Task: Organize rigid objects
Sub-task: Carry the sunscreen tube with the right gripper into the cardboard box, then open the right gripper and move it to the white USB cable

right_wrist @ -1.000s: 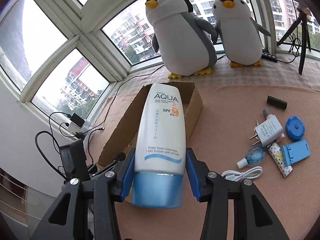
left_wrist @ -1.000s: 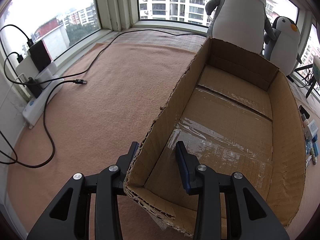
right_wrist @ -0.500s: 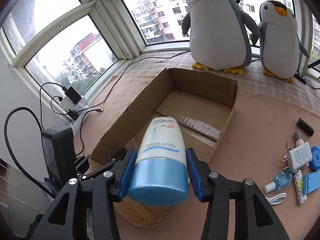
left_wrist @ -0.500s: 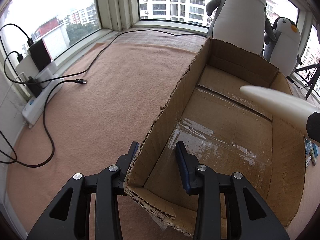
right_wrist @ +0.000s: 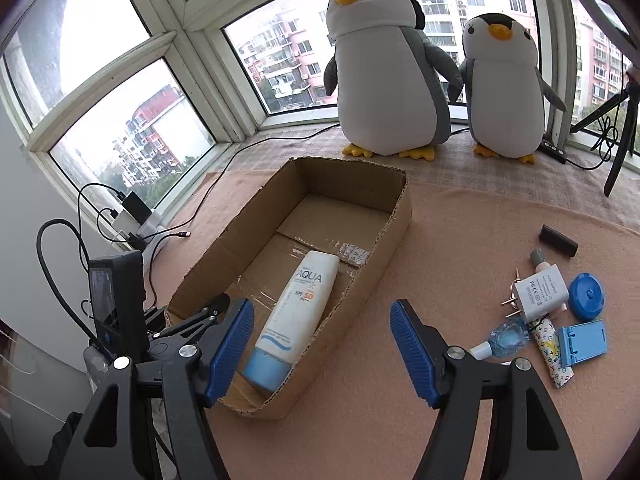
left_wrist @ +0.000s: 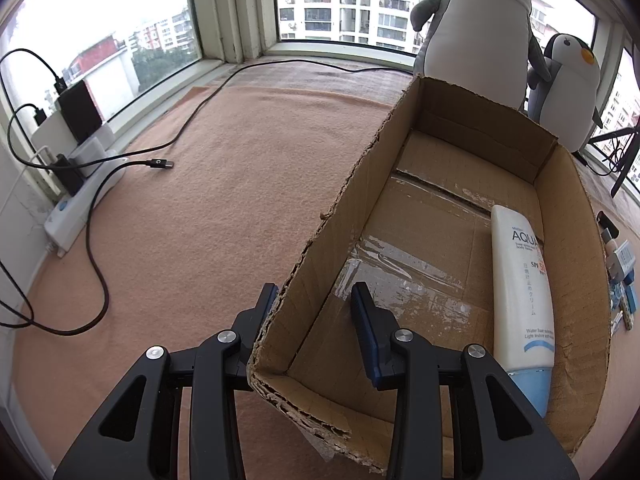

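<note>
While the left gripper (left_wrist: 314, 304) straddles the box (left_wrist: 352, 200) wall near its corner, jaws on either side but seemingly not pinching it, likely to steady the box for loading, the right gripper (right_wrist: 322, 344) hangs with jaws wide apart and nothing between them. Inside the box the sunscreen (right_wrist: 298, 314) lies flat along the right-hand wall, cap toward the near end. Beside the box wait a charger (right_wrist: 540, 294), blue lid (right_wrist: 587, 295) and other small bits, probably next
</note>
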